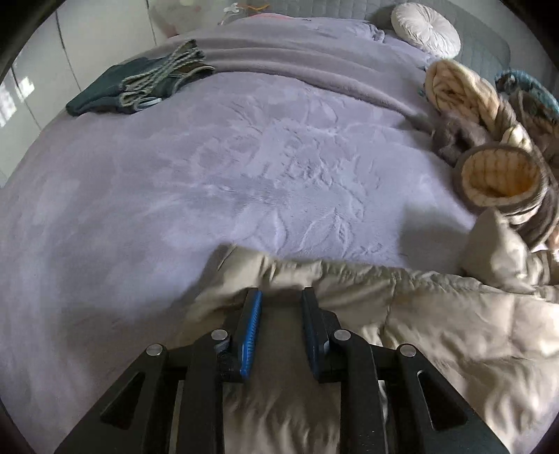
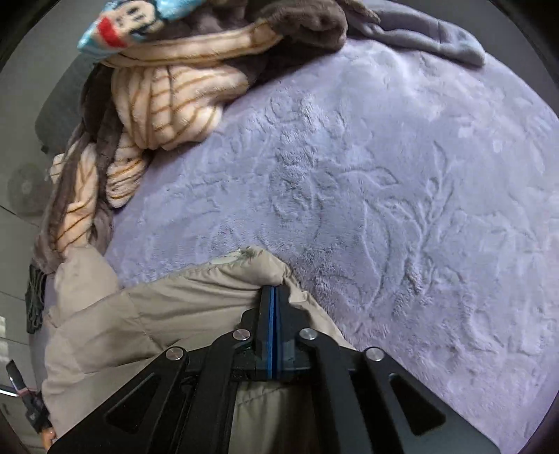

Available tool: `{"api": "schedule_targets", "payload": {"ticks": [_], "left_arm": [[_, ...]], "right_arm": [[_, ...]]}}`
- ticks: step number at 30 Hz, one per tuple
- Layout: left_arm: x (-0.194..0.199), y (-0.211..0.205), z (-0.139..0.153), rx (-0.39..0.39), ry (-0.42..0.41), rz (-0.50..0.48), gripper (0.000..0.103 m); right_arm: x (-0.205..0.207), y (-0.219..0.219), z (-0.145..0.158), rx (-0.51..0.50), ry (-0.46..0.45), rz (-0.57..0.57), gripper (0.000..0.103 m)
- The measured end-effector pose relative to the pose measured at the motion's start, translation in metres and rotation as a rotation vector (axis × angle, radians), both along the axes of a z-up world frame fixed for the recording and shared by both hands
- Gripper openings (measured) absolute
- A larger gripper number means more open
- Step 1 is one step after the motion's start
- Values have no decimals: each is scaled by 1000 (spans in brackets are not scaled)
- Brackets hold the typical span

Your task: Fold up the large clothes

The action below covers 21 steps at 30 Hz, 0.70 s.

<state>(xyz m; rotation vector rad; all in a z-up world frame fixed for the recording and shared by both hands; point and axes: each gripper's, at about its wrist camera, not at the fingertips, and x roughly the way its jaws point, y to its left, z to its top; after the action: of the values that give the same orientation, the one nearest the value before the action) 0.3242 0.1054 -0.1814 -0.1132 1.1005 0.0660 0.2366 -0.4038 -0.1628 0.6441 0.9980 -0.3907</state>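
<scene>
A beige puffy jacket [image 1: 436, 331] lies across the near part of a lavender bed cover [image 1: 244, 157]. My left gripper [image 1: 281, 295] points down at the jacket's left end. A thick fold of the beige fabric fills the narrow gap between its blue pads [image 1: 253, 314], so it is shut on that fold. In the right wrist view the jacket [image 2: 157, 314] spreads to the lower left. My right gripper [image 2: 272, 290] is shut, its pads pressed together on the jacket's edge near a corner. The embossed cover [image 2: 384, 174] stretches beyond it.
Folded dark green clothes [image 1: 115, 94] sit at the far left of the bed. A heap of cream and brown striped fleece [image 1: 489, 174] [image 2: 157, 104] lies along the right side. A round white cushion [image 1: 424, 29] and a grey blanket fold [image 1: 279, 59] lie at the far end.
</scene>
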Motion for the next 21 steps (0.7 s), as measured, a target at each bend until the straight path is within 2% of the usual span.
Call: {"api": "schedule_targets", "payload": {"ticks": [4, 6, 7, 8, 9, 11, 16, 18, 19, 21], "left_arm": [[-35, 8, 31, 9, -22, -23, 26], [-59, 13, 40, 9, -14, -35, 27], [-68, 17, 42, 5, -8, -39, 52], [-79, 21, 44, 3, -6, -39, 90], [-96, 27, 48, 4, -25, -27, 101], [-122, 34, 54, -8, -56, -20, 103], [-166, 42, 44, -98, 30, -8, 103], [-179, 42, 36, -123, 69, -9, 103], [-184, 41, 32, -127, 82, -7, 103], [-194, 42, 24, -144, 108, 3, 103]], "right_arm": [[-37, 11, 27, 14, -69, -38, 11], [-55, 18, 39, 29, -88, -33, 24], [-65, 22, 45, 33, -98, -28, 28], [-78, 27, 51, 39, -108, -23, 39], [-86, 32, 55, 42, -114, -17, 44], [-107, 40, 61, 42, -113, -4, 44], [-163, 58, 62, 71, -74, 23, 47], [-182, 64, 58, 104, -65, 23, 55], [-189, 68, 56, 113, -62, 25, 56], [-199, 74, 53, 125, -55, 35, 68]]}}
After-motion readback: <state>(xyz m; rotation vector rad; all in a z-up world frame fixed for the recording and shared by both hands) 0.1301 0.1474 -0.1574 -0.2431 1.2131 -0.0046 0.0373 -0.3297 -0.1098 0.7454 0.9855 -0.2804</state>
